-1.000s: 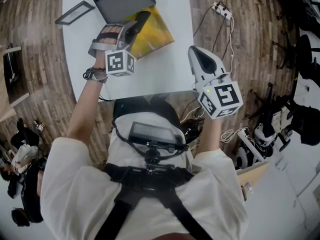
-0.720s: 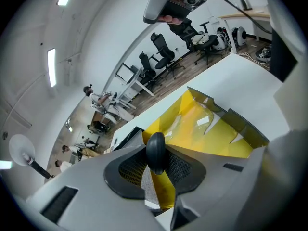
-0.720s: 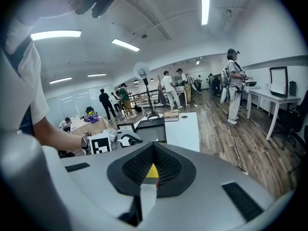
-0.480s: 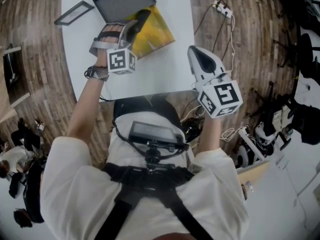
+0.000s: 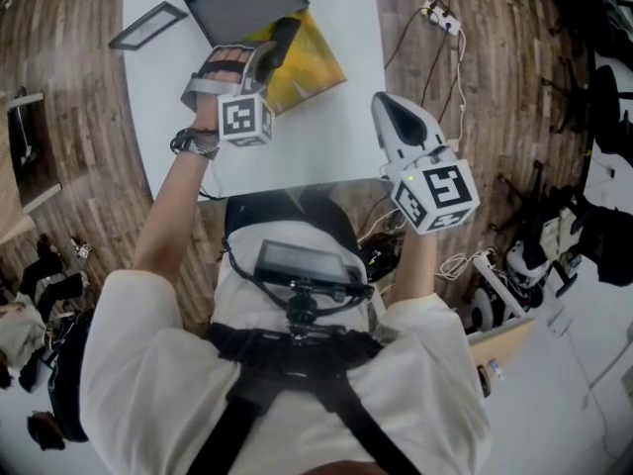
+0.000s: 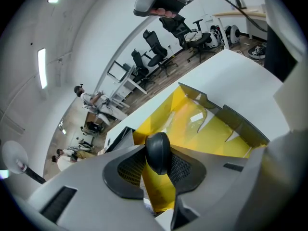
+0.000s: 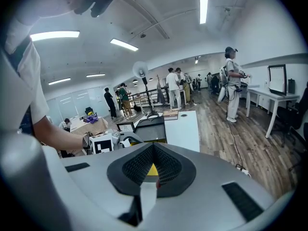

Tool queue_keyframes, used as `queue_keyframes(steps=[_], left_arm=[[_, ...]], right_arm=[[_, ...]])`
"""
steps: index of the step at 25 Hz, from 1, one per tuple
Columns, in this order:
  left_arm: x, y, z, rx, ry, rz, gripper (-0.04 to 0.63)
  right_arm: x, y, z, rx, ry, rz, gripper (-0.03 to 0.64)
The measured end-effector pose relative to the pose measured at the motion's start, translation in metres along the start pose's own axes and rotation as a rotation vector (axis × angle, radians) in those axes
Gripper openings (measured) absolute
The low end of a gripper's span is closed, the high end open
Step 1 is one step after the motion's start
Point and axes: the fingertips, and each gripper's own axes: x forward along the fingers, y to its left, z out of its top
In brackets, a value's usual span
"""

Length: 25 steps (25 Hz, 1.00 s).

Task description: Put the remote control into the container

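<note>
Remote control point(image 6: 158, 152), dark and rounded at its end, is clamped between the pads of the left hand-held gripper point(image 6: 158, 166). The jaws are held part-way apart by its width. In the head view the remote control point(image 5: 283, 40) is seen reaching out past the tips of the left hand-held gripper point(image 5: 265, 59), over the yellow container point(image 5: 309, 75). Whether it touches the container cannot be told. The open container point(image 6: 211, 129) lies on the white table point(image 5: 326, 142), just ahead of and below these jaws, its yellow inside turned up. A dark grey box point(image 5: 237, 3) is seen beyond the container, farther from the left hand-held gripper. The right hand-held gripper point(image 5: 388, 112) is held well off to the right, over the table's near edge. Its jaws are brought together, and nothing is gripped by the right hand-held gripper point(image 7: 153, 170).
</note>
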Motion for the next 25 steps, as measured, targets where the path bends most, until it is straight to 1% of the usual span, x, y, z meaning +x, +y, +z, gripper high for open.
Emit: queue_keyframes(steps=[3,7,12,19,25], left_arm=[[0.002,-0.005,0.002,0.003,0.000,-0.011,0.108],[0.002,-0.011,0.008,0.033,-0.012,-0.023,0.109],[0.005,-0.015,0.010,0.032,-0.011,-0.031,0.112],[0.008,-0.020,0.005,0.029,0.005,-0.048,0.138],[0.013,-0.032,-0.002,0.035,0.023,-0.081,0.161]], right_arm=[[-0.002,0.000,-0.003,0.004,0.003,-0.003,0.003],[-0.005,0.000,-0.005,0.010,0.007,-0.001,0.003],[-0.004,0.000,-0.007,0.017,0.008,-0.002,0.003],[0.000,0.000,-0.011,0.025,0.015,0.000,0.003],[0.003,0.001,-0.012,0.027,0.021,0.000,0.003]])
